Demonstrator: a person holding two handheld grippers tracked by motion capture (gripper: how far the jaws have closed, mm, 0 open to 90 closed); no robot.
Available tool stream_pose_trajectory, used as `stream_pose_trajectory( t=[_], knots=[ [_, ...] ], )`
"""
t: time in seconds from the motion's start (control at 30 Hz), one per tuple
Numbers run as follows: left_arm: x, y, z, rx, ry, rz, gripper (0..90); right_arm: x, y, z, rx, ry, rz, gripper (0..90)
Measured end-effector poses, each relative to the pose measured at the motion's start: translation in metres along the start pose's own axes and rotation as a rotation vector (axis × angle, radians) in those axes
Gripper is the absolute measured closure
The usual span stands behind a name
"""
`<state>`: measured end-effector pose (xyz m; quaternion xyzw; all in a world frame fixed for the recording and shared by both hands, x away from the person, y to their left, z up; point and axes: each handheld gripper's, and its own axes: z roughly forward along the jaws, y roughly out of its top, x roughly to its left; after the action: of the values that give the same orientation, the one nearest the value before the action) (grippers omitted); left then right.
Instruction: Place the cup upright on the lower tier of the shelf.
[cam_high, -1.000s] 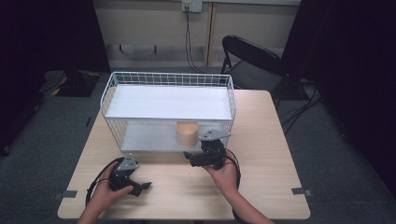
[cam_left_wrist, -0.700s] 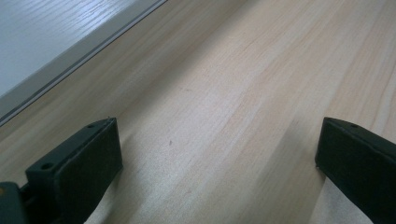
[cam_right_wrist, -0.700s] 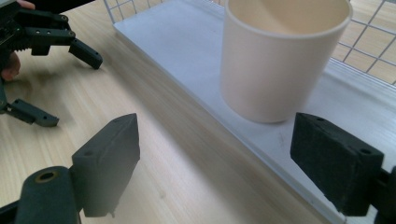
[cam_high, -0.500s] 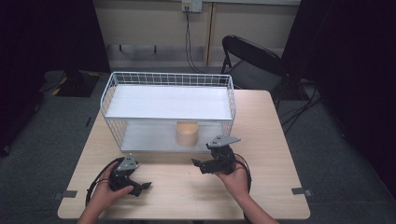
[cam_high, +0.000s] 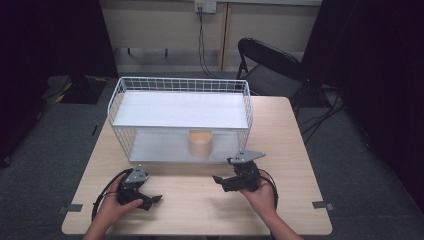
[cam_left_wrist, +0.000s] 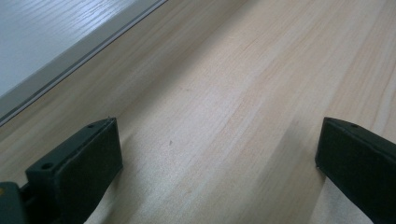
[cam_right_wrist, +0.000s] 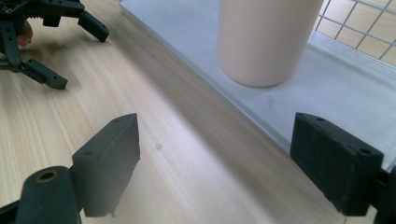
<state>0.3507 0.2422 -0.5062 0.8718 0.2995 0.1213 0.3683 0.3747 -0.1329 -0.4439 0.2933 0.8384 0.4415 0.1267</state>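
Cup (cam_high: 200, 143) stands in rack (cam_high: 116, 105), lower shelf, just ahead of right claw (cam_high: 223, 181). Both claws wide, hold nothing. Left claw (cam_high: 150, 201) rests on table (cam_high: 290, 130). Placing looks done; nothing left visible.

A pale wooden desk (cam_high: 280, 125) is seen on grey floor, with a white wire rack (cam_high: 180, 87) set on its far half; a beige cup (cam_high: 200, 143) is stood on the rack's lower shelf.
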Motion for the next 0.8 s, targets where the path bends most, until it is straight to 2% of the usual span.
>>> stream_pose_trajectory(
  t=[0.17, 0.8],
  knots=[
    [0.000, 0.000, 0.000, 0.000, 0.000, 0.000, 0.0, -0.002, -0.008, -0.002, 0.016, 0.024, -0.007, 15.6],
    [0.000, 0.000, 0.000, 0.002, 0.002, 0.002, 0.0, -0.017, -0.046, -0.019, 0.057, 0.008, -0.020, 15.8]
  ],
)
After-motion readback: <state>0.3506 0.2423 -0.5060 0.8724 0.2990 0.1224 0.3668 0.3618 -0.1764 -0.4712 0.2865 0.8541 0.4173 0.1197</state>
